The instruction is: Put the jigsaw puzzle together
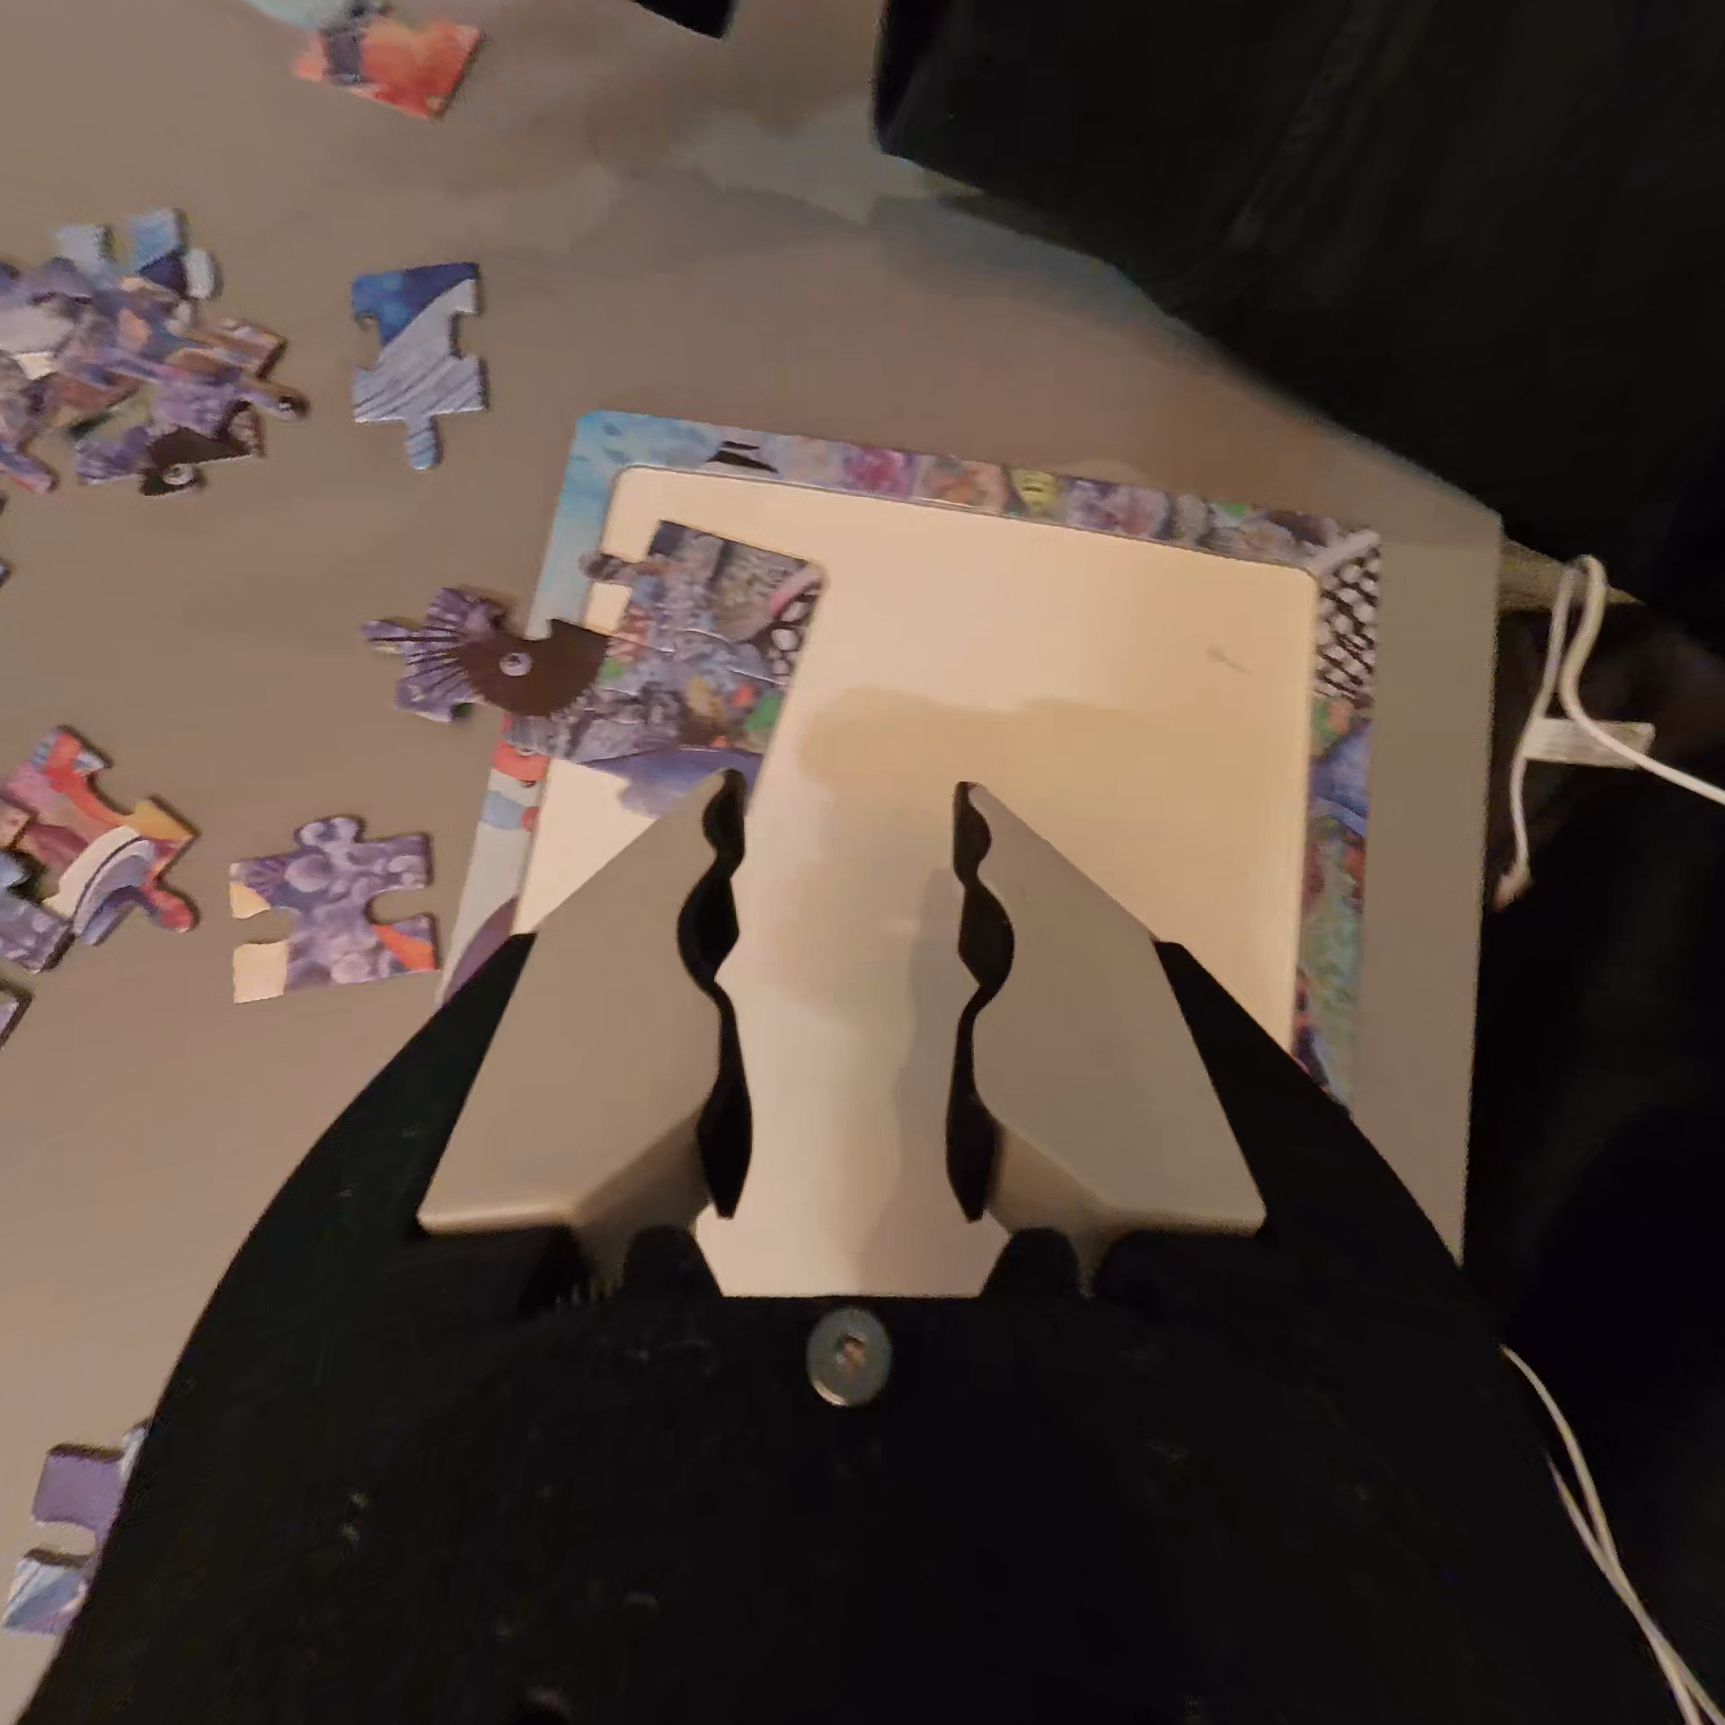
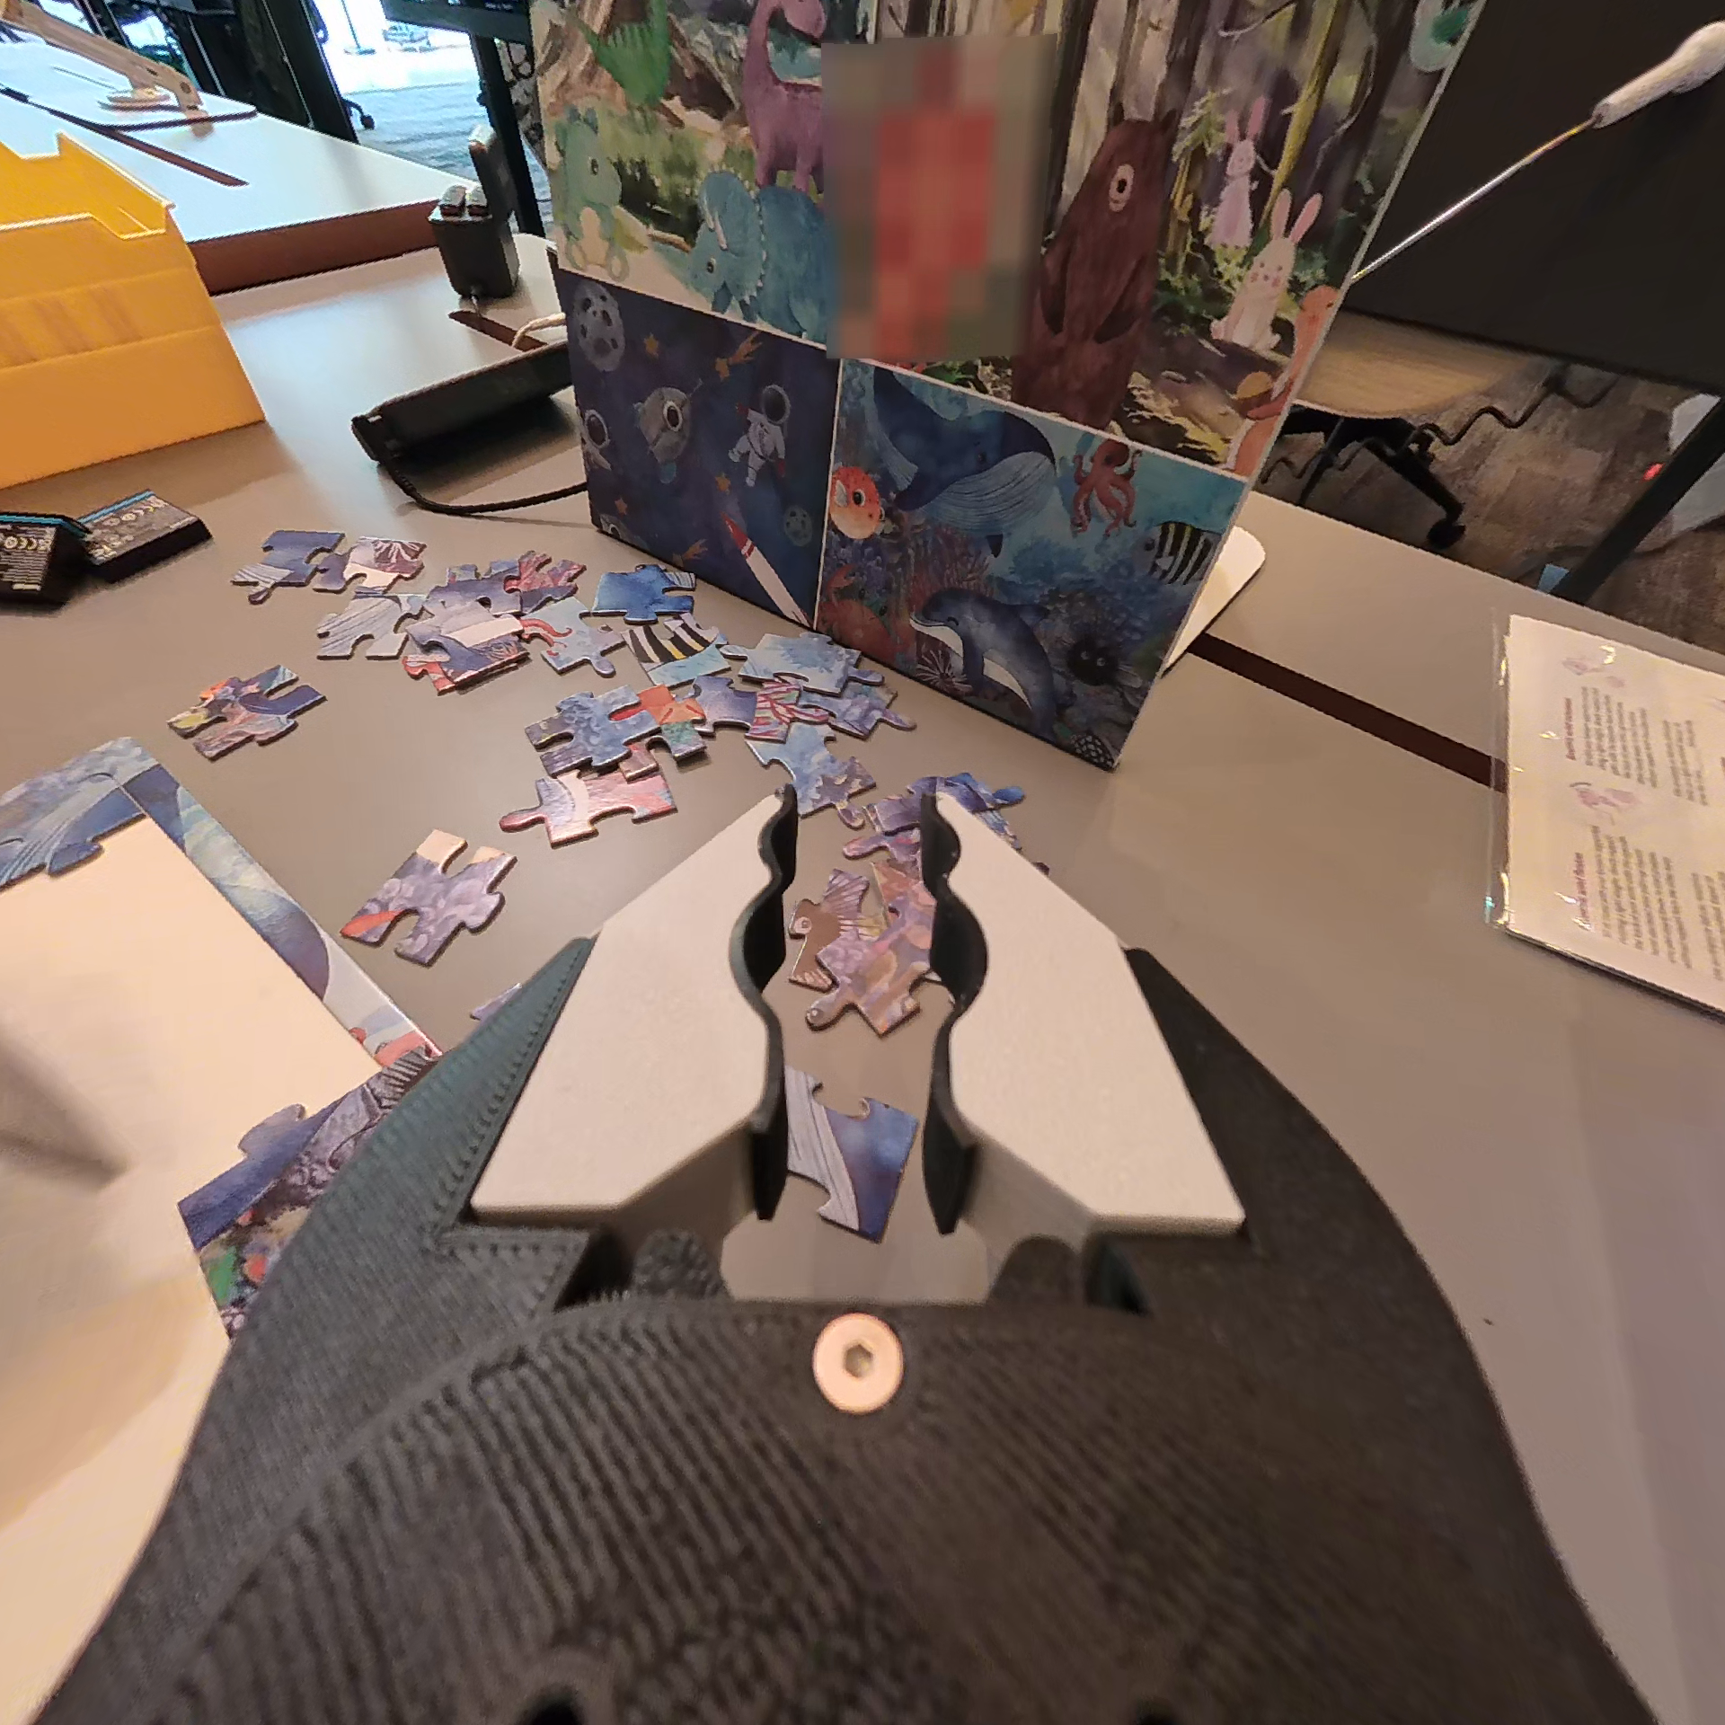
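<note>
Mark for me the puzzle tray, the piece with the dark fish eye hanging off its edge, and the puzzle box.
puzzle tray [image 1: 1027, 672], left wrist view, on its bare cream floor.
dark fish piece [image 1: 523, 667], left wrist view, on the brown patch.
puzzle box [image 2: 980, 523], right wrist view, on its ocean panel.

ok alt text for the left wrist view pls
The open left gripper hovers empty over a puzzle tray with a white base, where a few joined pieces sit in its far left corner. Loose puzzle pieces lie scattered on the grey table to the left.

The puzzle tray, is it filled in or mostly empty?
Mostly empty: the puzzle tray shows bare white board, with pieces joined only in one corner.
</note>
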`<state>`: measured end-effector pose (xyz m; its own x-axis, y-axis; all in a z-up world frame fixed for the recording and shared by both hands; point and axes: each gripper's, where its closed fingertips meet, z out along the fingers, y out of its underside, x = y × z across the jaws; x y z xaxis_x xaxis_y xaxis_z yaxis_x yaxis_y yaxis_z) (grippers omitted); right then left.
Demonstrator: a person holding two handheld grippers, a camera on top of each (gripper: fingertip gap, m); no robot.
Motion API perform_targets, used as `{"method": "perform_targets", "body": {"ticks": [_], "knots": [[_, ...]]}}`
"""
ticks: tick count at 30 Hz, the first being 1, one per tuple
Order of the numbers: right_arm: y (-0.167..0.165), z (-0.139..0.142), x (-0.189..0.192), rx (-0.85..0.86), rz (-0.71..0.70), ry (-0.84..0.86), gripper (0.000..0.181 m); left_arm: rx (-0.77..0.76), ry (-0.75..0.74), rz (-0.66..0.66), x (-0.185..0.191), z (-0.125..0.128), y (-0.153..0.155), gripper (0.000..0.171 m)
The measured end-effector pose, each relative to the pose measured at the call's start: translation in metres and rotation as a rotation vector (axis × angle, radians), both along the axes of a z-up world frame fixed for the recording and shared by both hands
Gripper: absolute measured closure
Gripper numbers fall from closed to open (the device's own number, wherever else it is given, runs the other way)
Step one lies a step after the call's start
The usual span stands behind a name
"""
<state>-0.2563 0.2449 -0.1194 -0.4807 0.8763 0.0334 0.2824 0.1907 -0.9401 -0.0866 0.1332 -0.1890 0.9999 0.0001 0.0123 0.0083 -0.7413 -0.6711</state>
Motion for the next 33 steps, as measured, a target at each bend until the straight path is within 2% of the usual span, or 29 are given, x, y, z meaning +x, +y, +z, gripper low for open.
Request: {"method": "perform_targets", "body": {"ticks": [3, 8, 9, 10, 12, 13, 16, 19, 21, 24, 28, 33], "knots": [[0.001, 0.0, 0.0, 0.004, -0.003, 0.002, 0.157, 0.005, -0.036, 0.063, -0.026, -0.005, 0.008, 0.113], [0.006, 0.0, -0.001, -0.02, -0.012, 0.0, 0.157, 0.027, -0.016, 0.149, -0.067, -0.011, 0.024, 0.102], [0.006, 0.001, -0.001, -0.026, -0.011, 0.001, 0.157, 0.043, -0.025, 0.15, -0.071, -0.01, 0.028, 0.09], [0.006, 0.003, -0.001, -0.031, -0.01, 0.004, 0.157, 0.059, -0.041, 0.146, -0.073, -0.01, 0.032, 0.066], [0.005, 0.007, 0.0, -0.034, -0.01, 0.019, 0.157, 0.054, -0.095, 0.051, -0.066, -0.014, 0.038, 0.028], [0.006, 0.009, 0.001, -0.033, -0.011, 0.028, 0.158, 0.015, -0.101, 0.009, -0.063, -0.021, 0.036, 0.017], [0.007, 0.011, 0.001, -0.032, -0.016, 0.038, 0.158, -0.054, -0.001, -0.044, -0.067, -0.036, 0.035, 0.018], [0.007, 0.012, 0.001, -0.042, -0.015, 0.035, 0.158, -0.031, -0.058, -0.119, -0.049, -0.033, 0.038, 0.027], [0.007, 0.012, 0.001, -0.045, -0.012, 0.034, 0.158, -0.035, -0.068, -0.162, -0.041, -0.031, 0.035, 0.037], [0.006, 0.012, 0.001, -0.038, -0.012, 0.035, 0.158, -0.034, -0.031, -0.161, -0.041, -0.029, 0.033, 0.058], [0.006, 0.007, 0.0, -0.031, -0.013, 0.023, 0.158, -0.033, -0.023, -0.163, -0.036, -0.026, 0.03, 0.076], [0.007, 0.004, -0.001, -0.03, -0.017, 0.013, 0.158, -0.045, -0.016, -0.198, -0.018, -0.025, 0.027, 0.08]]}}
